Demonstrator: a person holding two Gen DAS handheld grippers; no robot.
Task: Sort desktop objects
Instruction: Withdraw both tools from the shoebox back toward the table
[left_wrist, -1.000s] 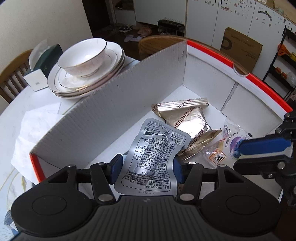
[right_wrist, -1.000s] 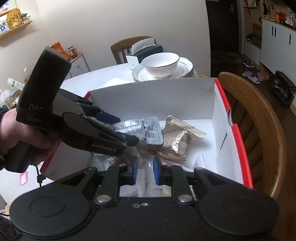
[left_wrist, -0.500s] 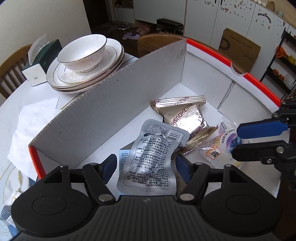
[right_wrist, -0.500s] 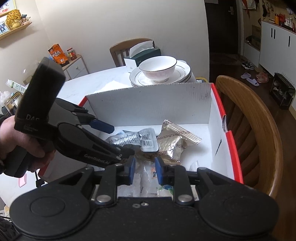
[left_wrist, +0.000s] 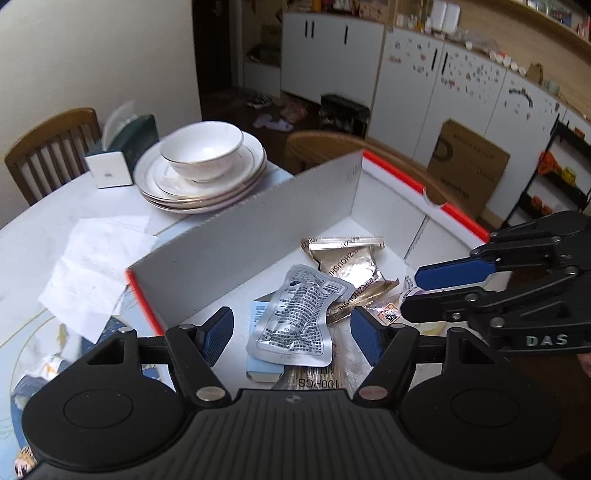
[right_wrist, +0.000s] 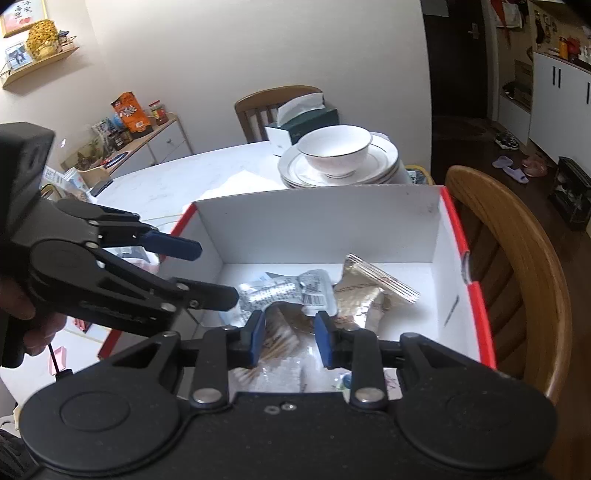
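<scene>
Silver packet (left_wrist: 297, 319) lies in box (left_wrist: 236, 240) below parted left gripper (left_wrist: 291, 334).

We hold the left gripper (left_wrist: 291, 334) with jaws apart above the box (left_wrist: 236, 240), nothing pinched. Below lies a silver pouch (left_wrist: 299, 317) overlapping a gold packet (left_wrist: 349, 267). The right gripper (left_wrist: 421, 293) reaches in from the right. Plates (left_wrist: 201, 184) with a bowl (left_wrist: 201, 149) stand behind the box.
</scene>
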